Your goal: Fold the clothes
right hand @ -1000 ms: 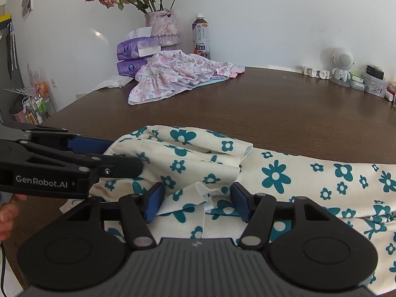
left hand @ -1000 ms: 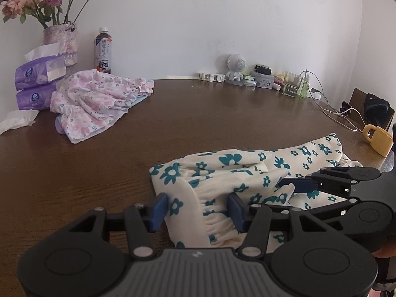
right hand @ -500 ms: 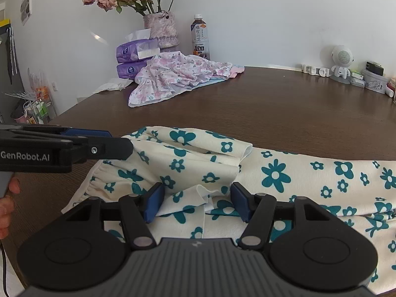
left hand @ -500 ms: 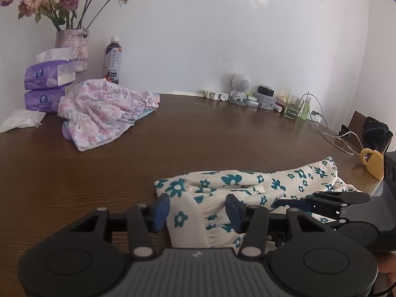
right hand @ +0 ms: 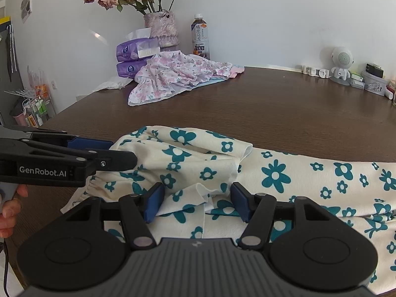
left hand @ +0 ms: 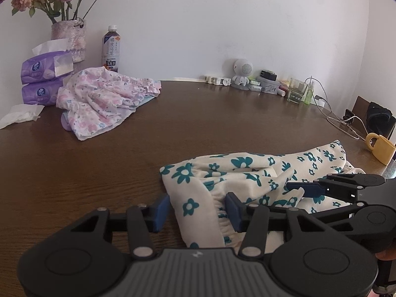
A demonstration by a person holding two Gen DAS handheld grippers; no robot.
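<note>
The cream cotton garment printed with teal flowers (right hand: pixel 284 173) lies on the dark brown wooden table (left hand: pixel 99 168), close to its near edge and right under both my tools. Its long axis runs across in front of me, from a gathered elastic end on my left out to the far end on my right, near a yellow mug (left hand: pixel 381 148).

My left gripper (left hand: pixel 196 209) has its jaws spread wide, one blue pad on bare wood and the other over the gathered band, so that end of the cloth sits between them without being pinched. My right gripper (right hand: pixel 196 201) is likewise wide apart, straddling a loose white flap of the fabric; nothing is clamped there either.

What the next move turns on, as I judge it: the gathered end lies nearest my left jaws, and the loose flap nearest my right, and the length of cloth stretches away rightward. Closing both where they stand would give me one short edge to carry along that long axis.

Well apart, at the back left of the table, a heap of pink floral cloth (left hand: pixel 106 99) waits beside purple tissue packs (left hand: pixel 42 79) and a vase of dried roses (right hand: pixel 162 28).
</note>
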